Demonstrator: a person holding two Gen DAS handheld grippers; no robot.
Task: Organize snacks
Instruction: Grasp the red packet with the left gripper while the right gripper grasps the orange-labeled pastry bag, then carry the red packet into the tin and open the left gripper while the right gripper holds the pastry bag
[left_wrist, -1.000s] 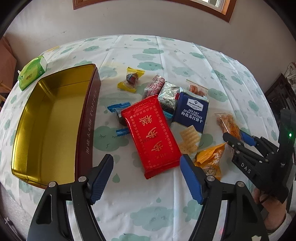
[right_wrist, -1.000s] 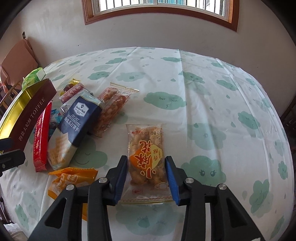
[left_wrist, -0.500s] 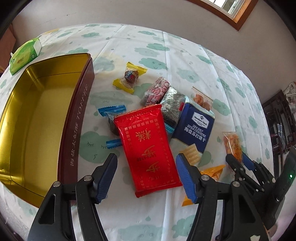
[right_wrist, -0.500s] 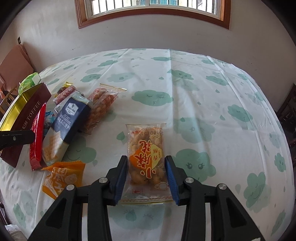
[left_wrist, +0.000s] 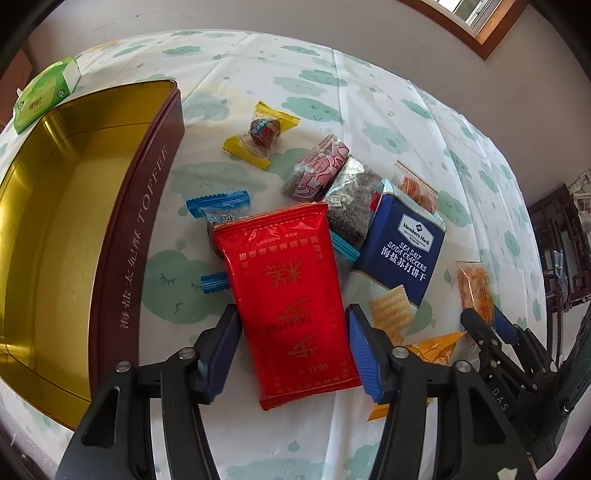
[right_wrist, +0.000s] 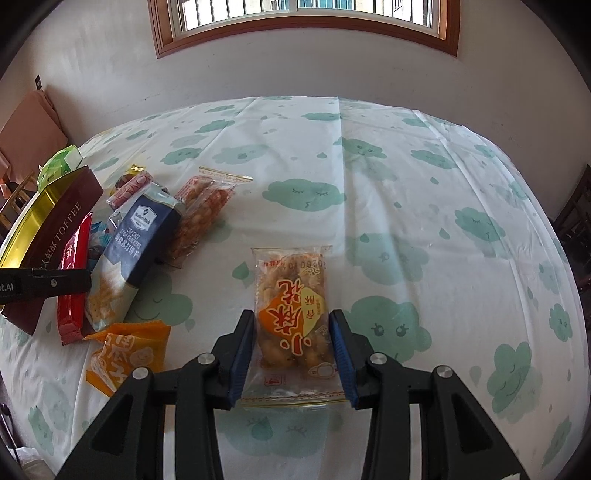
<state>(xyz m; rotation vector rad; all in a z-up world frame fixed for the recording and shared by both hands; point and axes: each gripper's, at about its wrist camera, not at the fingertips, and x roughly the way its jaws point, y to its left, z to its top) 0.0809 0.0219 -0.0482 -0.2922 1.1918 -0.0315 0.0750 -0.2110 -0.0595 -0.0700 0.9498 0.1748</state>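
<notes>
A red snack packet (left_wrist: 288, 280) lies flat on the cloud-print tablecloth, beside an open gold-lined toffee tin (left_wrist: 136, 236). My left gripper (left_wrist: 291, 350) straddles the packet's near half, its jaws closing, blue pads at the packet's long edges without squeezing it. My right gripper (right_wrist: 291, 347) is shut on a clear packet of fried snacks (right_wrist: 291, 306), which rests on the cloth. The right gripper's fingers (left_wrist: 484, 325) show at the right in the left wrist view, with the clear packet (left_wrist: 474, 291) between them.
Around the red packet lie a blue cracker pack (left_wrist: 402, 254), an orange packet (left_wrist: 432, 350), a yellow-wrapped candy (left_wrist: 262, 133), blue candies (left_wrist: 221, 208), and pink (left_wrist: 317, 166) and silver (left_wrist: 351, 203) packets. A green tissue pack (left_wrist: 44, 96) sits beyond the tin. A dark chair (left_wrist: 557, 243) stands at the right.
My left gripper has come down and forward over the red packet, and its jaws have narrowed onto the packet's edges. The right gripper stays on the clear packet.
</notes>
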